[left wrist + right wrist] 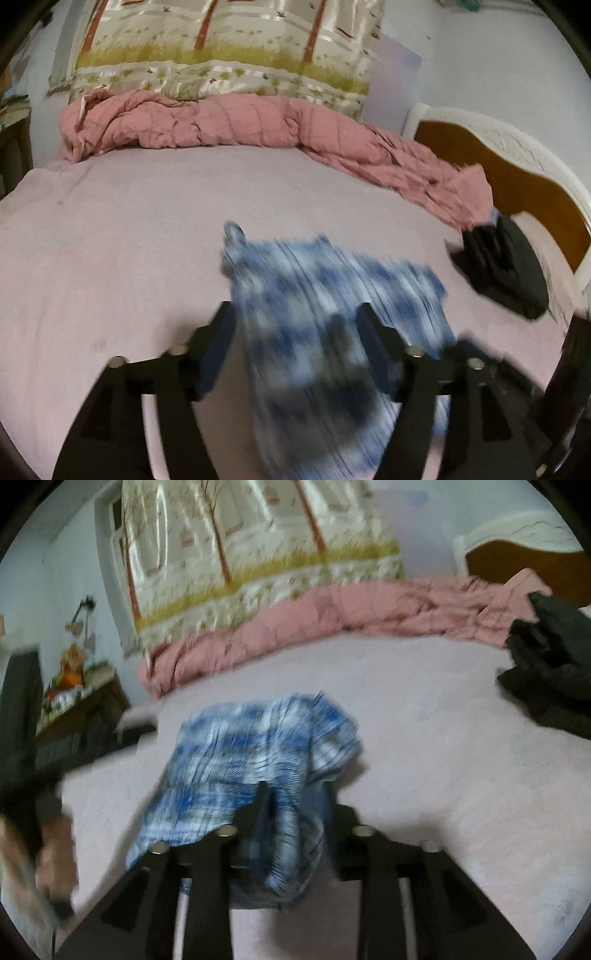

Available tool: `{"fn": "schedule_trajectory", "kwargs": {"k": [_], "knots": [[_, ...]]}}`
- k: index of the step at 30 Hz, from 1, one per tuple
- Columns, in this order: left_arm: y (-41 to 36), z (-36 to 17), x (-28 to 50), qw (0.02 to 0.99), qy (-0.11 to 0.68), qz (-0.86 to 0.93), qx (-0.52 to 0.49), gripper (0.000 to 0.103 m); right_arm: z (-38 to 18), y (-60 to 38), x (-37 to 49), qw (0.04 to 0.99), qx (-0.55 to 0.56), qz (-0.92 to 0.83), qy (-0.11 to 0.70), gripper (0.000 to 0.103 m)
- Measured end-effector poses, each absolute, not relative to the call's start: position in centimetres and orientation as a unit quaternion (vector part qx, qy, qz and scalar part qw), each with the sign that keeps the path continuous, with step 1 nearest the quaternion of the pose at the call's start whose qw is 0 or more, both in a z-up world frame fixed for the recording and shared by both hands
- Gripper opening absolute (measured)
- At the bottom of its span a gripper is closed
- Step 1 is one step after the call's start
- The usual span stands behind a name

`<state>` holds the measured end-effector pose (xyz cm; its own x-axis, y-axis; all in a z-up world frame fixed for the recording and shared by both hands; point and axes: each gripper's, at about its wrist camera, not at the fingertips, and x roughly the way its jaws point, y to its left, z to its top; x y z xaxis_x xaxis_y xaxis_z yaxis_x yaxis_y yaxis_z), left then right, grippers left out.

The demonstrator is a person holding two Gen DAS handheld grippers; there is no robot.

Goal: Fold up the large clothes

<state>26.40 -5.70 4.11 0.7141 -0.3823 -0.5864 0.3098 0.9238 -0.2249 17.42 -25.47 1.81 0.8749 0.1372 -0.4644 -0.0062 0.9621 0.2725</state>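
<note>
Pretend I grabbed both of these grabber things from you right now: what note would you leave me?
Left gripper: jaws apart, blue checked garment between them, not pinched.
Right gripper: jaws partly apart, with a fold of the same cloth between them; grip unclear through blur.
The garment lies bunched on the pink bed sheet. A dark garment sits near the headboard.
Done: no neat fold visible yet.
Left: spread it flat, fold it.

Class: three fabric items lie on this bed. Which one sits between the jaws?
The blue-and-white checked garment; the pink quilt and black clothing lie farther off.
</note>
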Motion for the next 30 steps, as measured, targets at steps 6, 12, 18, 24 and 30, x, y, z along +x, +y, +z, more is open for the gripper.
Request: {"fn": "schedule_trajectory", "kwargs": {"k": [6, 12, 18, 24, 30], "knots": [[-5.6, -0.5, 23.3, 0.919, 0.360, -0.132, -0.089, 0.082, 2.4, -25.1, 16.8, 0.955, 0.159, 0.094, 0.231, 0.073], [-2.2, -2.8, 23.8, 0.906, 0.387, -0.049, -0.165, 0.090, -1.4, -26.2, 20.1, 0.881, 0.287, 0.171, 0.336, 0.081], [-3.0, -2.9, 23.7, 0.906, 0.389, -0.060, -0.153, 0.087, -3.7, -26.4, 21.1, 0.856, 0.324, 0.167, 0.366, 0.083], [-1.6, -3.1, 23.5, 0.878, 0.382, -0.171, -0.233, 0.085, -4.1, -26.7, 21.4, 0.850, 0.341, 0.167, 0.364, 0.085], [-3.7, -3.6, 23.7, 0.854, 0.408, -0.237, -0.222, 0.093, -4.1, -27.1, 21.5, 0.850, 0.346, 0.170, 0.360, 0.085]]}}
